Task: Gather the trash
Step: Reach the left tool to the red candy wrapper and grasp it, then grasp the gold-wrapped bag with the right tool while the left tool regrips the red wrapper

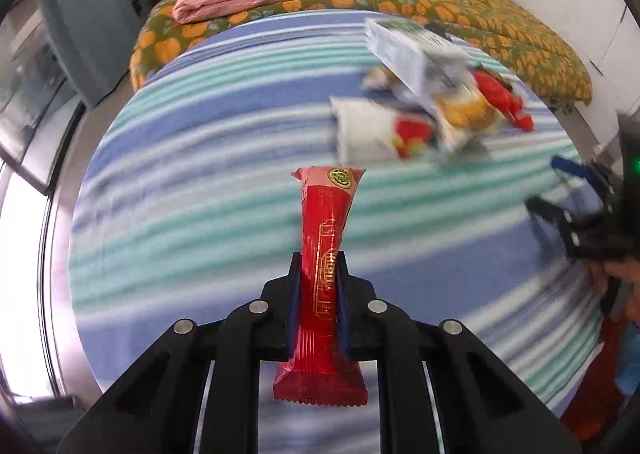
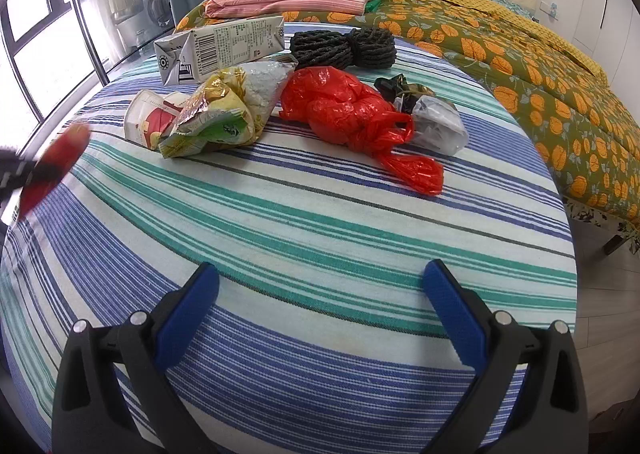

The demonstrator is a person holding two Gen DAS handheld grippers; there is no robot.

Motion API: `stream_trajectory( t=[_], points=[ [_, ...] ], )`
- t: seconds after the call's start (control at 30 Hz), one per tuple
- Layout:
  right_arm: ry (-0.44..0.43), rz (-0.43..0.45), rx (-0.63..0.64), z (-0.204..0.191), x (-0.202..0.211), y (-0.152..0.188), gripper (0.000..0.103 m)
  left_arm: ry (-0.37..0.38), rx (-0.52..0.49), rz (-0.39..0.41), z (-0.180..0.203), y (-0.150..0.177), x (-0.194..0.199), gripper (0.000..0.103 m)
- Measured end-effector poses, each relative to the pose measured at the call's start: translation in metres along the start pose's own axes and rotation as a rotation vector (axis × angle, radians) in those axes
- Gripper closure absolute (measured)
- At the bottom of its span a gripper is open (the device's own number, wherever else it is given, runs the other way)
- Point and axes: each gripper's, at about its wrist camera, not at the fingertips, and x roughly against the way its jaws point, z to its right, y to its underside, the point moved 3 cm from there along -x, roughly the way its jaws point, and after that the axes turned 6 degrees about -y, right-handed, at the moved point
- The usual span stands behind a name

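Left gripper (image 1: 320, 286) is clamped on the red snack wrapper (image 1: 326, 254) mid-length, lifted over the striped worktop (image 2: 320, 214). Wrapper looks light, thin, slick foil, so a mid-body pinch suits it. Right gripper (image 2: 320, 306) is wide, holding nothing, near the trash pile (image 2: 280, 102).

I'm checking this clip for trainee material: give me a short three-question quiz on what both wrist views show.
1. True or false: the left gripper is shut on a red snack wrapper.
2. The right gripper is: A) open over bare striped cloth, B) shut on the red plastic bag, C) holding the milk carton.
3. Fill in: behind the red plastic bag lies a dark bundle of ____.

Key:
1. True; the pads press the wrapper's sides.
2. A; nothing sits between its blue pads.
3. Rope.
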Motion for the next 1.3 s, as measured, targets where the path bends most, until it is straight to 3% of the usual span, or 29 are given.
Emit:
stream_trajectory(
  t=[0.13,0.2,0.3,0.4,0.6,0.67,0.8,0.97,1.03,1.3],
  points=[
    [-0.002,0.000,-0.001,0.000,0.000,0.000,0.004,-0.021,0.081,0.034,0.028,0.030,0.002,0.083],
    [-0.004,0.001,-0.003,0.000,0.000,0.000,0.004,-0.037,0.104,0.060,0.037,0.035,-0.004,0.065],
    [-0.029,0.024,-0.042,0.008,0.006,0.001,0.004,-0.043,0.114,0.098,0.045,0.037,-0.004,0.047],
    [-0.017,0.095,-0.100,0.036,0.023,0.001,0.004,-0.086,0.127,0.123,0.049,0.041,-0.005,0.034],
    [-0.007,0.139,-0.217,0.097,0.039,-0.032,0.005,-0.098,0.150,0.151,0.052,0.039,-0.009,0.020],
    [-0.022,0.119,-0.212,0.108,0.033,-0.051,0.007,-0.099,0.168,0.144,0.049,0.038,-0.011,0.017],
    [-0.051,0.076,-0.229,0.116,0.009,-0.073,0.031,-0.099,0.170,0.137,0.050,0.039,-0.012,0.011],
    [-0.124,0.019,-0.293,0.114,-0.026,-0.088,0.035,-0.100,0.182,0.128,0.047,0.039,-0.015,0.007],
    [-0.165,-0.002,-0.310,0.113,-0.031,-0.089,0.063,-0.098,0.184,0.126,0.047,0.039,-0.015,0.006],
    [-0.103,0.112,-0.313,0.119,0.024,-0.065,0.065,-0.096,0.184,0.126,0.047,0.039,-0.015,0.006]
  ],
)
